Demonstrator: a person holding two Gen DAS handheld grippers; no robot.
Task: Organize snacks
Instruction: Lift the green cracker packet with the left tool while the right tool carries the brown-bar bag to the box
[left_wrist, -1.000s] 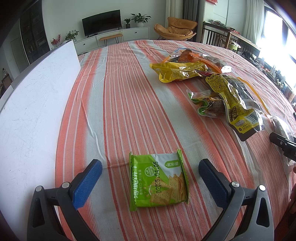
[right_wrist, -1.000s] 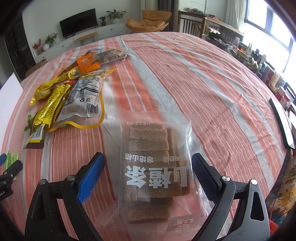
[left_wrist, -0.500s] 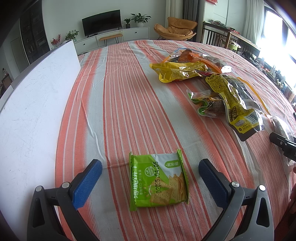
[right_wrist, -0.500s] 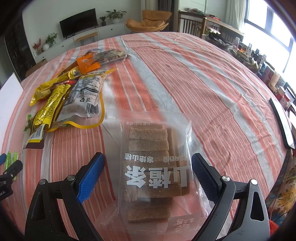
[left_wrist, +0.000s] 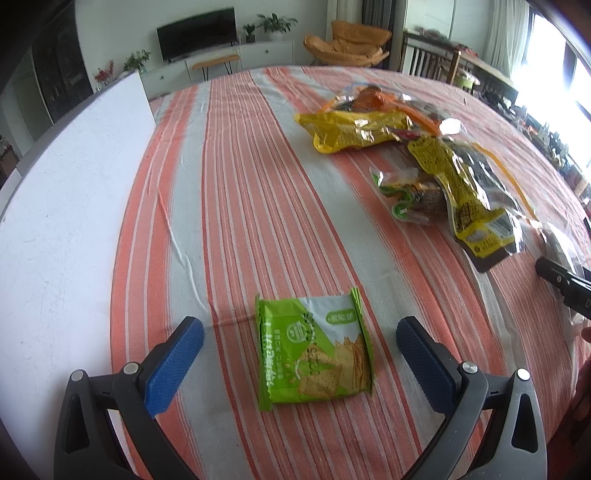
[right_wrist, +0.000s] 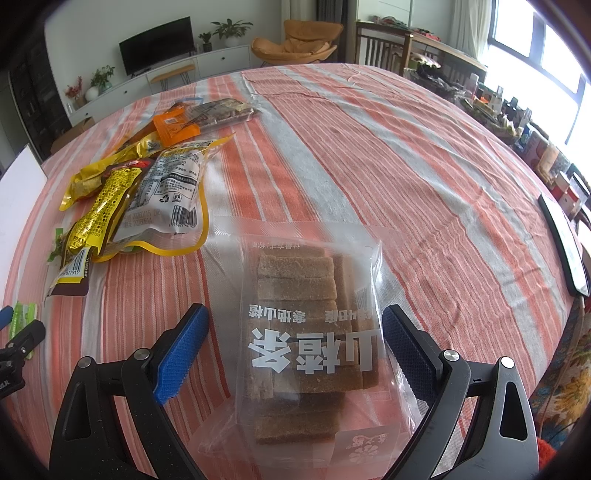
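A green cracker packet (left_wrist: 314, 350) lies flat on the striped tablecloth, between the blue pads of my left gripper (left_wrist: 299, 332), which is open and not touching it. My right gripper (right_wrist: 295, 315) is open too, its fingers standing either side of a clear bag of brown hawthorn bars (right_wrist: 306, 328) without pressing it. A heap of snack bags lies beyond: yellow bags (left_wrist: 354, 131), a long yellow-and-clear pouch (left_wrist: 465, 195) and a small green-edged pack (left_wrist: 402, 199). In the right wrist view the heap shows a white pouch (right_wrist: 166, 192) and an orange pack (right_wrist: 175, 127).
A white board (left_wrist: 66, 206) stands along the table's left side. A dark flat device (right_wrist: 563, 243) lies near the table's right edge. The right gripper's black body (left_wrist: 565, 280) shows at the left wrist view's right edge. Striped cloth (right_wrist: 388, 155) stretches bare to the right of the heap.
The left wrist view has shifted slightly and is a little blurred, so the left gripper has moved a touch. The right gripper and both packets have stayed put.
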